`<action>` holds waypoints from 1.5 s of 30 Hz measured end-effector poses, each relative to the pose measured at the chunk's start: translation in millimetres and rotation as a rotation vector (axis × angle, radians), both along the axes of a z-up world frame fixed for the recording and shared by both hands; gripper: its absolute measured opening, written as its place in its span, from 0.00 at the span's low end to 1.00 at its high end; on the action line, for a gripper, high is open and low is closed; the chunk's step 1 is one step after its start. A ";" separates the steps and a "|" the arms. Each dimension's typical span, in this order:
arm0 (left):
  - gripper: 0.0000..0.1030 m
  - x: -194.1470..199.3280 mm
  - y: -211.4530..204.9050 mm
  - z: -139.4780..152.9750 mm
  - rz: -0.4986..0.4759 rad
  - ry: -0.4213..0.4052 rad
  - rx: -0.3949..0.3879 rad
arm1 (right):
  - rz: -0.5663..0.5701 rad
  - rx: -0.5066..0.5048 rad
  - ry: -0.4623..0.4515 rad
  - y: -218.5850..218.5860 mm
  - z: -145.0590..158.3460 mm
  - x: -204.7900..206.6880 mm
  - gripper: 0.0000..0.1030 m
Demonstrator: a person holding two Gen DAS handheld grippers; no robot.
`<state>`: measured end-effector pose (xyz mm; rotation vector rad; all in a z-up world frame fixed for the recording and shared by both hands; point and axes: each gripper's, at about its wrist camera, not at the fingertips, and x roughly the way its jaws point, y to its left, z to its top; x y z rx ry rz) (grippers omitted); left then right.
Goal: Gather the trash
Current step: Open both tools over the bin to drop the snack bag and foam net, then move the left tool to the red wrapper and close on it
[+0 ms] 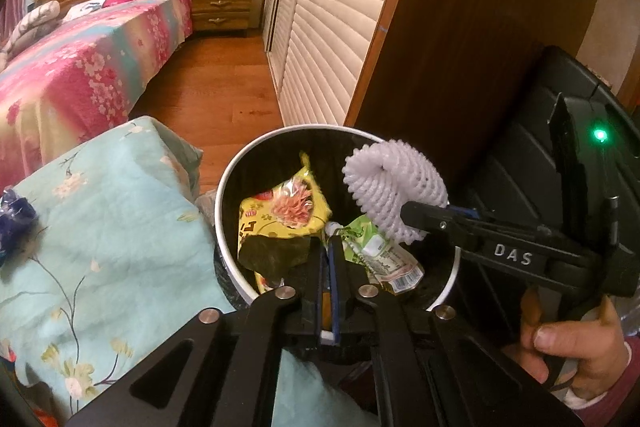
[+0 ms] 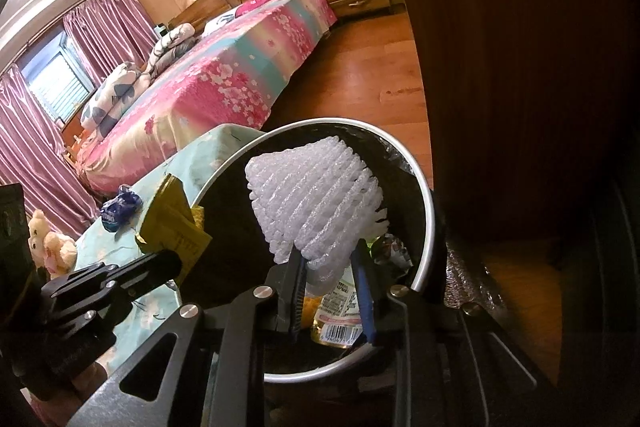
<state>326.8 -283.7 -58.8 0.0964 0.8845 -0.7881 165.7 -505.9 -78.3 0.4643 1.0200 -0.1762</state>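
While poised over the bin [image 1: 221, 195], pinching foam net [image 2: 320, 195] in right gripper [image 2: 330, 255], yellow wrapper [image 2: 170, 223] in narrow left gripper [image 1: 330, 247]; dropping step, calls for releasing both.

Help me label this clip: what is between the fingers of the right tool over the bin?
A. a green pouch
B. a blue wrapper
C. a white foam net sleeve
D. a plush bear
C: in the right wrist view the right tool has the white foam net sleeve between its fingers, above the open trash bin; the left wrist view shows the same.
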 end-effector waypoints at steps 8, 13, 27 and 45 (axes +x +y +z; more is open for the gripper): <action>0.28 -7.2 7.3 -0.6 0.036 0.000 -0.013 | -0.015 0.008 -0.008 -6.3 2.7 -2.4 0.46; 0.40 -19.0 25.1 -0.3 0.070 -0.015 -0.019 | -0.019 0.019 -0.039 1.0 7.5 -7.0 0.55; 0.47 -57.7 105.1 -1.9 0.227 -0.006 -0.047 | 0.016 0.053 -0.129 47.8 23.6 -12.3 0.76; 0.55 -102.2 202.9 0.2 0.422 0.005 -0.064 | 0.152 0.110 -0.113 126.6 14.6 -11.2 0.79</action>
